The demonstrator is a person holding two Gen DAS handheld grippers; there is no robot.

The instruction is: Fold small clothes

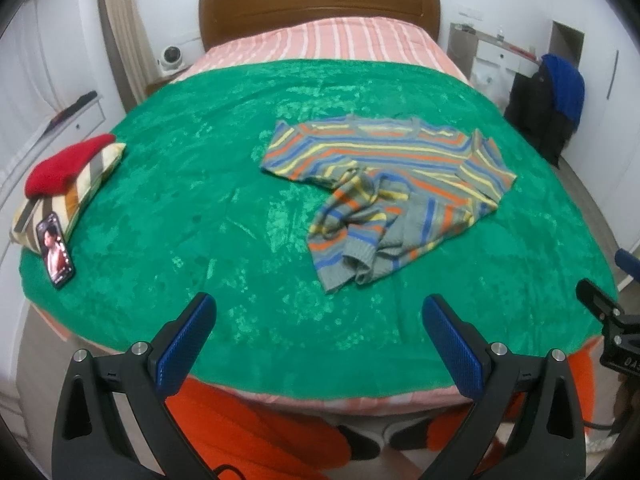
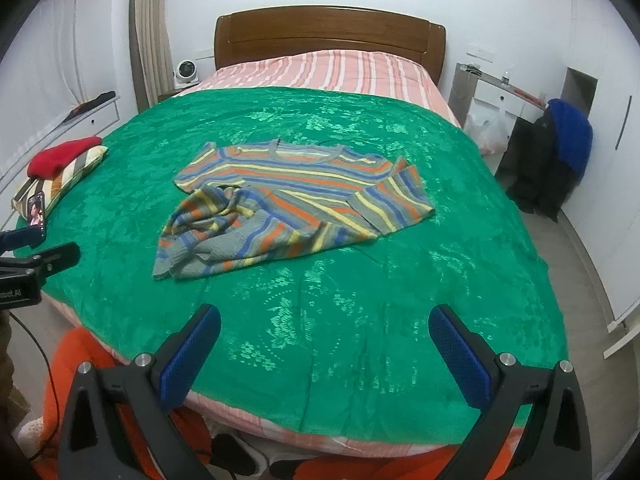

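A small striped knit sweater (image 1: 384, 184) in grey, orange, blue and yellow lies on the green bedspread (image 1: 200, 184), its body flat and one sleeve bunched over the near side. It also shows in the right wrist view (image 2: 288, 204). My left gripper (image 1: 318, 312) is open and empty over the bed's near edge, short of the sweater. My right gripper (image 2: 324, 322) is open and empty, also over the near edge, to the right of the sweater. Each gripper shows at the edge of the other's view.
A striped pillow (image 1: 76, 192) with a red cloth (image 1: 64, 164) on it and a phone (image 1: 55, 250) leaning against it lies at the bed's left edge. A wooden headboard (image 1: 320, 8) stands at the far end. Dark and blue clothes (image 2: 560, 152) hang at the right.
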